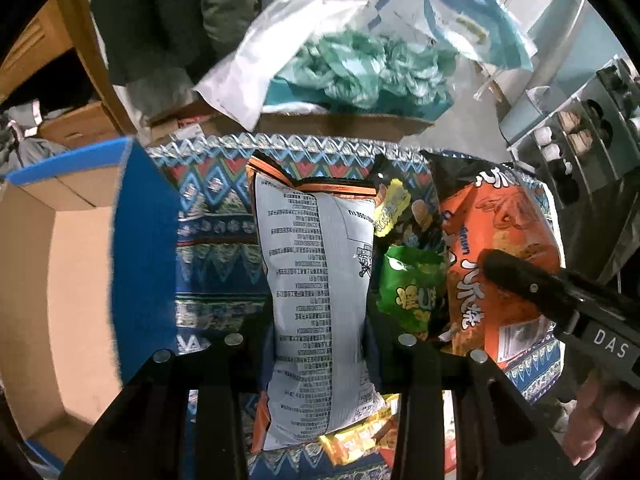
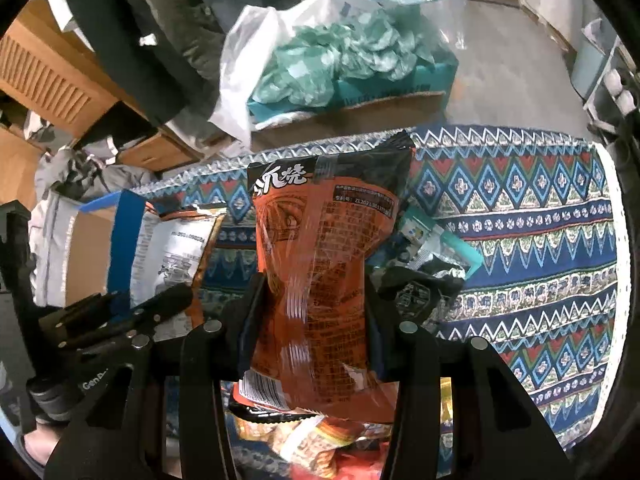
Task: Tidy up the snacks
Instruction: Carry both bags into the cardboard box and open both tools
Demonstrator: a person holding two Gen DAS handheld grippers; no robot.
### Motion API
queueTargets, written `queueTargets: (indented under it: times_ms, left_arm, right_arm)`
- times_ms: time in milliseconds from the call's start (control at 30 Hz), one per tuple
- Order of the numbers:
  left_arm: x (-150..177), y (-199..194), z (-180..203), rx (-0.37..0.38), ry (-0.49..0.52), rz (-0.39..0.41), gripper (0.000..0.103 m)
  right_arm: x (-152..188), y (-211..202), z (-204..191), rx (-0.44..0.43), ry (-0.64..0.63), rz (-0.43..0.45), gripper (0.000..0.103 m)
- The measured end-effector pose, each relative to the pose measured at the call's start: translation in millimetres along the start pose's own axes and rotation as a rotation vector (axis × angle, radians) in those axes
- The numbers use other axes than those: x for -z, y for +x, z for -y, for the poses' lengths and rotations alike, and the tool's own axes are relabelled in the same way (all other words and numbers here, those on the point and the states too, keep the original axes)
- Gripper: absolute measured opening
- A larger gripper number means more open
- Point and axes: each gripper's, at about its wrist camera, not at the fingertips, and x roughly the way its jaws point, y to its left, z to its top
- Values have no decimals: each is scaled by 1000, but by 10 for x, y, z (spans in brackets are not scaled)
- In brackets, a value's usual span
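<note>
Left gripper point(image 1: 320, 344): jaws pinching the grey bag point(image 1: 316, 280) at mid-body, printed back facing the camera, orange seam on top. The bag is held above the patterned cloth point(image 1: 216, 240), just right of the box point(image 1: 76, 280), a blue-edged cardboard carton standing open.

Right gripper point(image 2: 312, 320): jaws pinching the orange bag point(image 2: 316, 272) at its waist, black top band up, barcode at the lower end. This bag is also above the cloth point(image 2: 520, 240), right of the grey bag point(image 2: 176, 248) and further from the box point(image 2: 92, 252).

On the cloth between the two held bags: green packet point(image 1: 412, 288); behind it, black packet point(image 1: 404, 208).

Below the held bags, on the cloth: yellow packets point(image 1: 360, 440), partly hidden.

Beyond the cloth's far edge: white plastic bag point(image 1: 272, 52).
</note>
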Motion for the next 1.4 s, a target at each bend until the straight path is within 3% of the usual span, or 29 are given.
queueTargets:
  times_ms: [233, 533, 867, 1400]
  left_arm:
    - [56, -364, -177, -17, -2, 58, 36]
    - [142, -789, -611, -13, -61, 103, 36]
    - [337, -997, -1305, -61, -151, 125, 36]
    - [714, -1071, -2289, -113, -292, 128, 36]
  right_arm:
    - [2, -183, -219, -1, -36, 23, 44]
    - [50, -247, -710, -72, -110, 25, 44]
    - [98, -57, -1520, -142, -212, -26, 44]
    - [258, 522, -2622, -158, -346, -129, 44]
